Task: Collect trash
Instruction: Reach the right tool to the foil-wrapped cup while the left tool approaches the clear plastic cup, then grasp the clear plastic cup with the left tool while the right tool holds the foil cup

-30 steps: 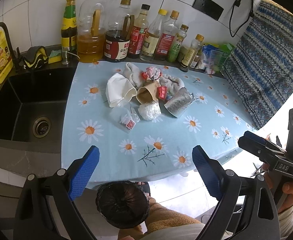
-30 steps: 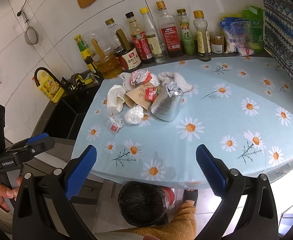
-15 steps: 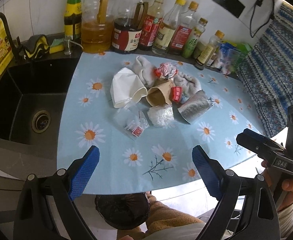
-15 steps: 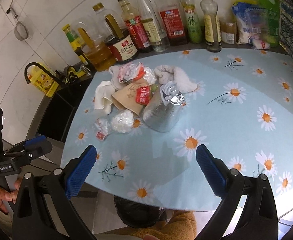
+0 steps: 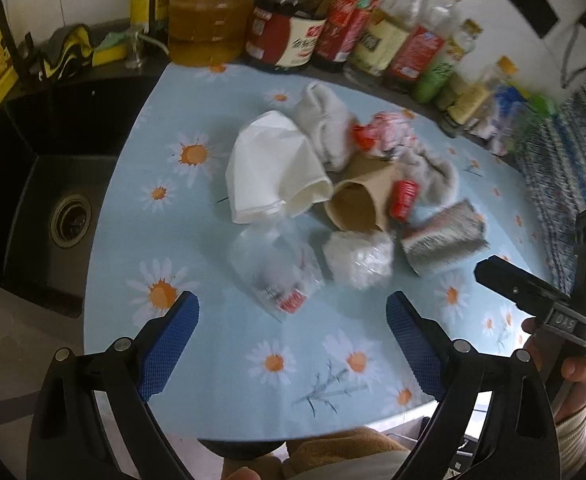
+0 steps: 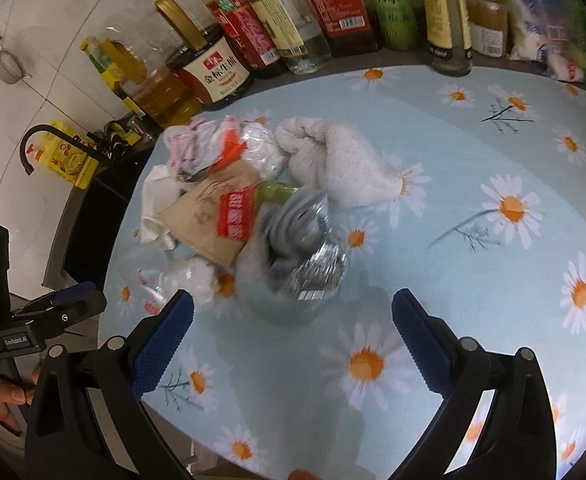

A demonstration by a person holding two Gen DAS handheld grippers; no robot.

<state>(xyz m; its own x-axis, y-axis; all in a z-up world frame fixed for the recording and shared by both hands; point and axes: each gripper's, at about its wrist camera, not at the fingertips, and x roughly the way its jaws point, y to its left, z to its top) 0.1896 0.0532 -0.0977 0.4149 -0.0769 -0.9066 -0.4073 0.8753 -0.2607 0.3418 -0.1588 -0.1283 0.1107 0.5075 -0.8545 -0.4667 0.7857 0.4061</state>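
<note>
A heap of trash lies mid-table on the daisy cloth [image 5: 197,344]: a white paper bag [image 5: 269,172], a brown paper cup [image 5: 363,202], a clear plastic bag [image 5: 275,268], a crumpled white wad [image 5: 359,258], a silver foil pouch [image 5: 443,240], a red wrapper [image 5: 403,198] and grey cloths [image 5: 325,128]. My left gripper [image 5: 292,340] hangs open just short of the clear bag, nothing between its fingers. In the right wrist view the foil pouch [image 6: 293,264] sits just beyond my open right gripper [image 6: 292,336], with the brown cup [image 6: 209,216] and a white towel [image 6: 337,160] behind.
Several sauce and oil bottles [image 5: 289,36] line the back wall. A black sink [image 5: 45,184] lies left of the table, with a yellow bottle [image 6: 67,156] by its tap. Snack packets [image 6: 549,28] stand at the back right. A patterned fabric [image 5: 565,168] hangs at the right.
Both grippers have moved forward and down over the table toward the trash heap, which now looks much larger. The black-lined bin below the table edge has dropped almost out of view.
</note>
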